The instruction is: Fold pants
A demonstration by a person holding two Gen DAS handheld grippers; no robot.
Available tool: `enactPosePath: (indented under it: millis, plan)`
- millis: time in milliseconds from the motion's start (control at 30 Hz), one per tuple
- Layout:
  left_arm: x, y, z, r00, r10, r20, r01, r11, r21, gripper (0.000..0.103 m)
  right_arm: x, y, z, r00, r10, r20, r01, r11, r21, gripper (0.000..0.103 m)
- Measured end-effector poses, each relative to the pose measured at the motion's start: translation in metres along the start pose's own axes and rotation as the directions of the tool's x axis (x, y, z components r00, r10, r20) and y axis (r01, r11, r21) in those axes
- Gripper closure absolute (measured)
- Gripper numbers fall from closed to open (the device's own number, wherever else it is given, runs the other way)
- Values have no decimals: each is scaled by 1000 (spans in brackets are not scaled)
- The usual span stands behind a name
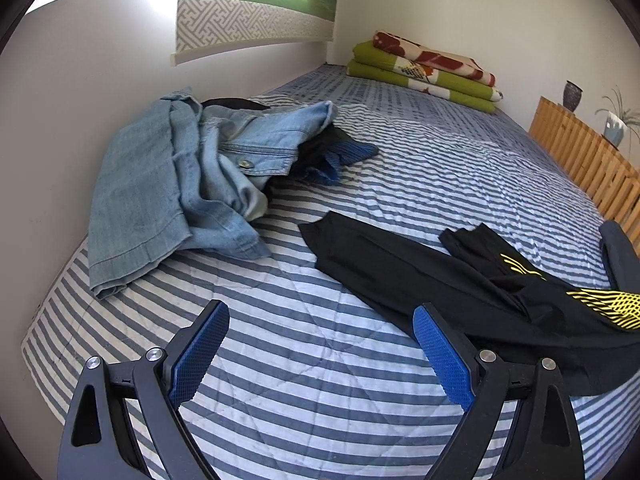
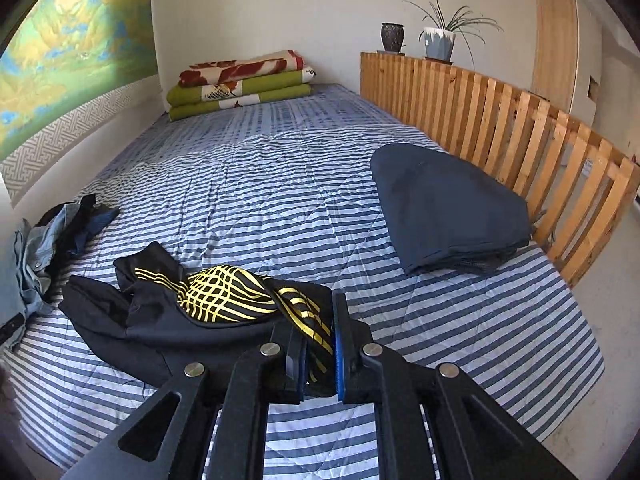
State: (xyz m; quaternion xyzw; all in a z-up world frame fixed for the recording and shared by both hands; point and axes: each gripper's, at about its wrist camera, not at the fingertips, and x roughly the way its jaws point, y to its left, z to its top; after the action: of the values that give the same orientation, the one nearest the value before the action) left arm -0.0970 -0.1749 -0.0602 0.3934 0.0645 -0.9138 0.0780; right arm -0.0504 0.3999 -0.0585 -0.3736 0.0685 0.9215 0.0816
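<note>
Black pants point(image 1: 436, 280) with a yellow line pattern lie crumpled on the striped bed, legs stretching to the left. In the right wrist view the same pants point(image 2: 168, 320) sit bunched just ahead of my right gripper point(image 2: 320, 332), which is shut on the patterned waist end. My left gripper point(image 1: 320, 328) hovers open over bare bedding, with its right pad point(image 1: 440, 356) at the edge of the black fabric and nothing between its fingers.
A heap of light denim clothes point(image 1: 180, 184) lies by the left wall. Folded dark blue pants point(image 2: 448, 212) rest near the wooden slatted rail point(image 2: 520, 128). Folded blankets point(image 2: 240, 84) are stacked at the far end of the striped bed point(image 2: 260, 184).
</note>
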Motion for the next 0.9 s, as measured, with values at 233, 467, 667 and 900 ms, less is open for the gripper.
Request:
enactPosePath:
  millis: [233, 467, 667, 900]
  plan:
    - [-8, -24, -1, 999, -29, 18, 29, 999, 23, 8, 3, 105, -6, 973, 227, -33, -230, 963, -143, 94]
    - [-2, 7, 6, 1000, -21, 3, 21, 998, -59, 8, 26, 233, -78, 787, 459, -412, -587, 764, -270, 86]
    - [-6, 8, 0, 999, -54, -5, 54, 998, -43, 8, 18, 187, -99, 761, 477, -440, -605, 766, -216, 58]
    - [-8, -42, -26, 981, -179, -79, 184, 981, 66, 8, 8, 115, -106, 769, 490, -411, -570, 816, -94, 54]
